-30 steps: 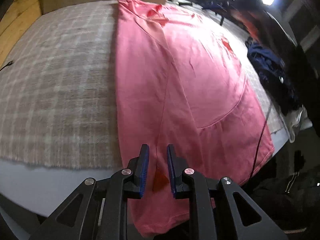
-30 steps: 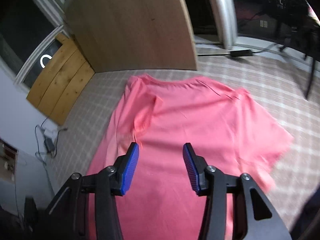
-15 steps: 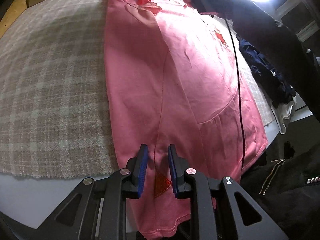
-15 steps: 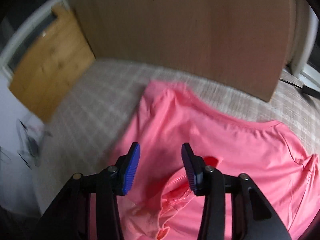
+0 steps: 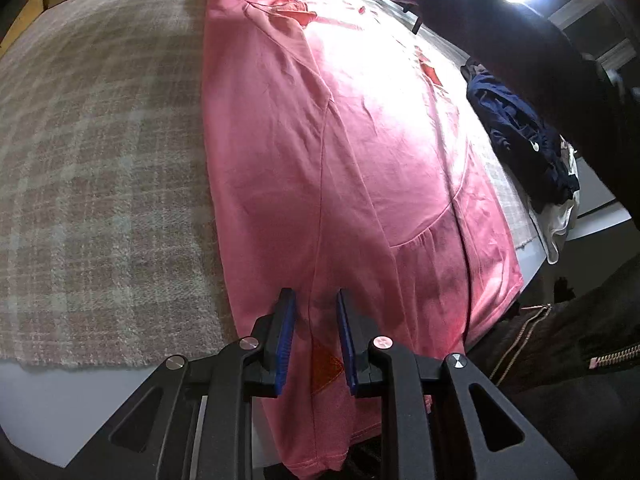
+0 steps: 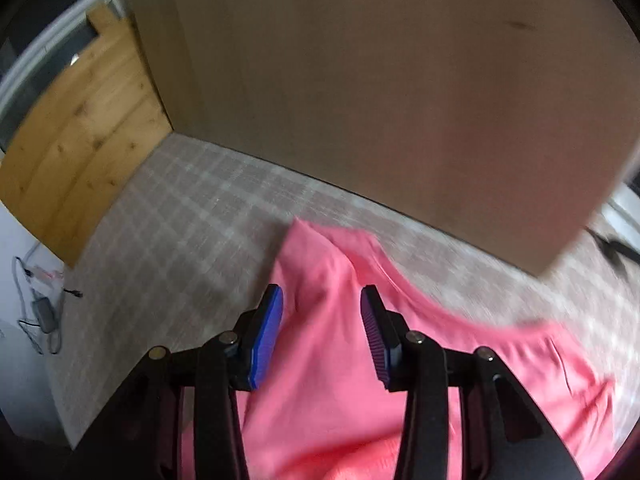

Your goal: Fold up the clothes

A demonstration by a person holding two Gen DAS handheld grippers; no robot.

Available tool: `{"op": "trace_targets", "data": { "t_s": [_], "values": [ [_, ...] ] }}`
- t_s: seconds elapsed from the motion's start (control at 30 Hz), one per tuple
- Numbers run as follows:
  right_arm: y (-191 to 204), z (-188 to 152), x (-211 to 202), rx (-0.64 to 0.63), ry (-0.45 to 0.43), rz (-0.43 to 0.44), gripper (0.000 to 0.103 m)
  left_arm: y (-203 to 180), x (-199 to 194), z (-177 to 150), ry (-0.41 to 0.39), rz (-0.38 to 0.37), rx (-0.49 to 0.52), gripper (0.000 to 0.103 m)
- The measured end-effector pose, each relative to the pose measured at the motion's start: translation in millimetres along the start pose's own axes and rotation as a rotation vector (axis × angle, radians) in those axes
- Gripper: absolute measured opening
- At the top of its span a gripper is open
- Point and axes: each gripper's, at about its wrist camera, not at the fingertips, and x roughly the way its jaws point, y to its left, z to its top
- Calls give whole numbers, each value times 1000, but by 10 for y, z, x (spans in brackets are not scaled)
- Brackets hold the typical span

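A pink T-shirt (image 5: 320, 152) lies flat on a plaid blanket (image 5: 100, 168), with its near end hanging over the bed's edge. My left gripper (image 5: 314, 320) hovers at that near end. Its fingers (image 5: 286, 332) stand a narrow gap apart on either side of a lengthwise crease, and nothing is pinched. In the right wrist view, the T-shirt (image 6: 320, 360) shows its far corner near the headboard. My right gripper (image 6: 322, 312) is open just above that corner, fingers (image 6: 266, 332) wide apart. This view is motion-blurred.
A person's dark sleeve (image 5: 520, 48) reaches across the top right of the left wrist view. A navy clothes heap (image 5: 524, 136) lies at the bed's right edge. The brown headboard (image 6: 400, 100) stands just past the shirt; cables (image 6: 44, 308) lie on the floor to the left.
My right gripper has travelled up the shirt from its middle to the far corner by the headboard, still open. The sleeve has come into the left wrist view. My left gripper has barely moved.
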Motion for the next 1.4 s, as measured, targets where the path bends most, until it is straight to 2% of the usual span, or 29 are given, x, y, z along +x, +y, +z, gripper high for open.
{"op": "trace_targets", "data": {
  "t_s": [0.23,0.27,0.3,0.33,0.43,0.5,0.53,0.57,0.6,0.63,0.8,0.93,0.97,1.1,1.23,1.3,1.4],
  "values": [
    [34,259,314,-51,38,-74,41,55,-18,-3,-9,-27,0,20],
    [27,293,339,-53,47,-62,38,58,-23,-5,-9,-28,2,20],
    [23,295,352,-60,55,-65,29,63,-27,-6,-9,-31,3,20],
    [20,291,364,-68,64,-71,4,69,-31,-7,-9,-33,4,20],
    [-66,312,345,-39,47,-166,4,74,-34,0,-6,-38,10,20],
    [-139,325,304,2,31,-178,5,75,-34,0,-5,-39,11,20],
    [-147,328,259,11,18,-151,13,68,-30,2,-4,-39,14,20],
    [-151,330,211,18,4,-120,32,61,-26,4,-3,-39,16,20],
    [-140,299,161,22,-2,-95,41,54,-23,6,-3,-39,18,20],
    [-126,263,111,26,-7,-73,47,53,-20,9,-2,-41,18,20],
    [-56,81,-140,43,-32,42,47,56,-7,18,-7,-52,11,20],
    [-65,-171,62,89,42,48,47,51,-13,16,-11,-47,19,20],
    [-102,-199,77,96,51,38,44,47,-14,17,-12,-46,20,20],
    [-263,-234,-650,162,-55,101,44,50,-17,11,-17,-49,22,20],
    [-449,-478,-1897,143,-213,90,44,77,-44,-18,-41,-48,0,20],
    [-585,-657,-2491,129,-278,46,47,77,-86,-40,-57,-4,-10,20],
    [-909,-1177,-3338,110,-340,-28,58,66,-226,-90,-96,46,-48,20]
  ]
}}
